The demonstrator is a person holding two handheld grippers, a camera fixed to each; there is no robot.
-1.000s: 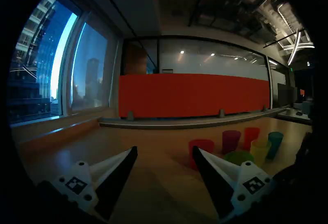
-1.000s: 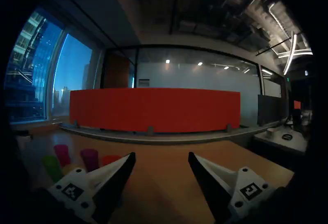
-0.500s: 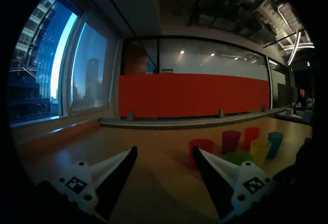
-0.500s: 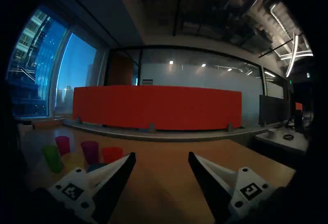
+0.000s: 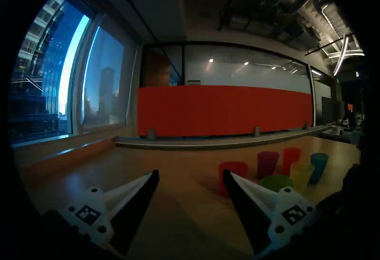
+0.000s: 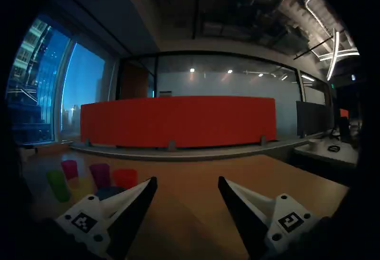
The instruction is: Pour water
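Coloured cups [image 5: 267, 162] right of left claw [image 5: 190, 172]

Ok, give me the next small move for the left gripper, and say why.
Probably swing the left gripper right, toward the red cup. Its fingers are open and empty, and the cups stand clustered on the table off to their right, the red one nearest; nothing is lined up between them yet.

My right gripper [image 6: 185, 186] has moved a little: the cups [image 6: 100, 174] now sit higher in its view, and the orange cup [image 6: 125, 178] shows more above my finger [image 6: 121, 203].
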